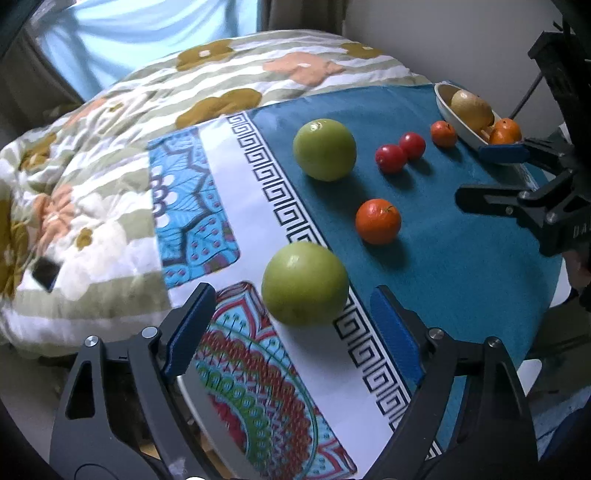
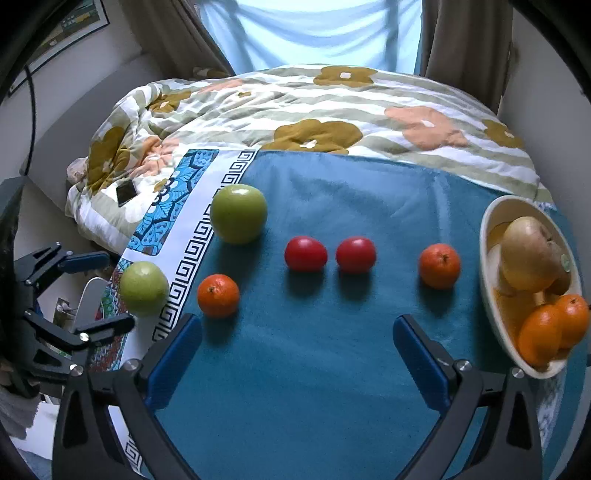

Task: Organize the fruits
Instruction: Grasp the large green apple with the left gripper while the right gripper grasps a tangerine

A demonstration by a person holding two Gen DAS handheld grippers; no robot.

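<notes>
On the blue cloth lie two green apples, two red tomatoes and two loose mandarins. A cream bowl at the right holds a pear and oranges. My left gripper is open, with the near green apple just ahead between its fingers. My right gripper is open and empty over the cloth's front. In the left wrist view the right gripper shows at the bowl.
A flowered quilt covers the bed behind the table. A dark phone lies on the quilt at the left. The cloth's patterned border hangs at the table's left edge. A curtained window is at the back.
</notes>
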